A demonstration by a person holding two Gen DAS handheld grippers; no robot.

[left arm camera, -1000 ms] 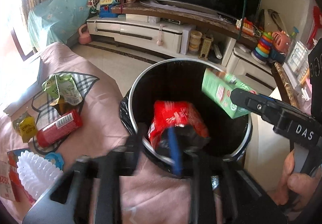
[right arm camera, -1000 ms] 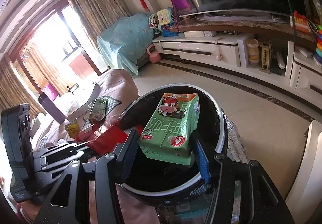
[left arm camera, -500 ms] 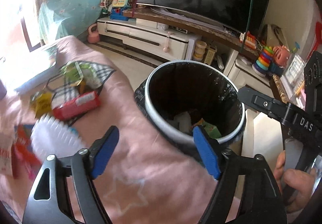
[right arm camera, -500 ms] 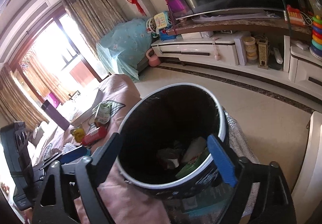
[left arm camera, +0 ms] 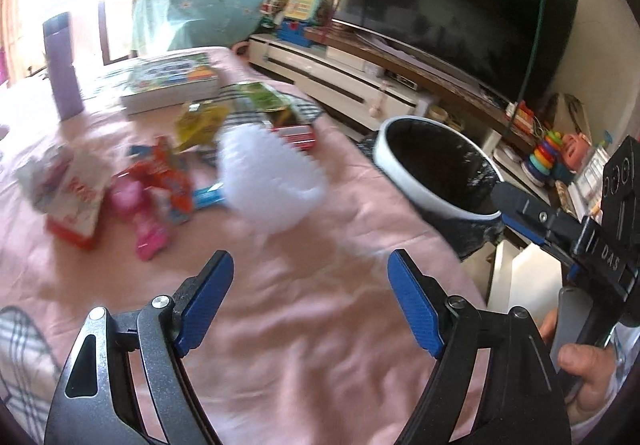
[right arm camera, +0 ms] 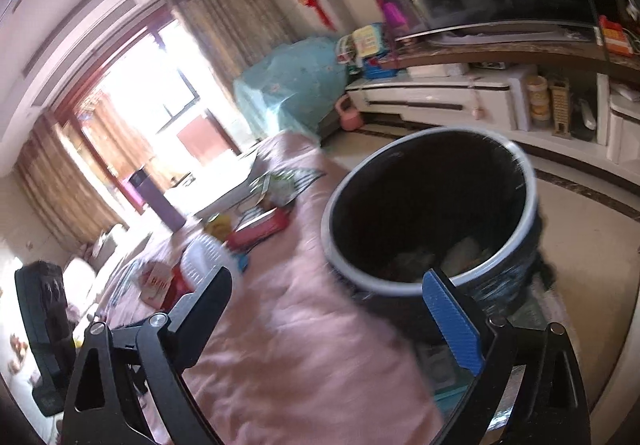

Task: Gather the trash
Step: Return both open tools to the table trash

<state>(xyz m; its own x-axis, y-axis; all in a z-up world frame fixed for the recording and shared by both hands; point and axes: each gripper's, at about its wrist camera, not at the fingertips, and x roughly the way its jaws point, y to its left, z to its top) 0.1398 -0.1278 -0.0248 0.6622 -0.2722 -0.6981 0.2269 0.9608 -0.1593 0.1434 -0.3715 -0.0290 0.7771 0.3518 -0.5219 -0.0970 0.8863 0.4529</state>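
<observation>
The trash bin (left arm camera: 436, 173), black-lined with a white rim, stands at the table's right edge; in the right wrist view the bin (right arm camera: 432, 213) holds wrappers at its bottom. My left gripper (left arm camera: 310, 303) is open and empty above the pink tablecloth (left arm camera: 304, 325), facing the trash: a white ridged plastic tray (left arm camera: 268, 181), a red wrapper (left arm camera: 294, 135), a yellow packet (left arm camera: 200, 123), a green packet (left arm camera: 266, 99), orange and pink wrappers (left arm camera: 160, 181) and a red-white box (left arm camera: 76, 201). My right gripper (right arm camera: 348, 309) is open and empty beside the bin.
A stack of books (left arm camera: 172, 83) and a purple flask (left arm camera: 64, 65) stand at the table's far side. A TV (left arm camera: 452, 9) on a low white cabinet (left arm camera: 340, 81) with toys lies beyond. The right gripper's body (left arm camera: 568, 229) shows at the right of the left wrist view.
Both grippers let their items, a red bag and a green carton, fall into the bin and opened. The left gripper swung left toward the trash on the table; the right drew back slightly.
</observation>
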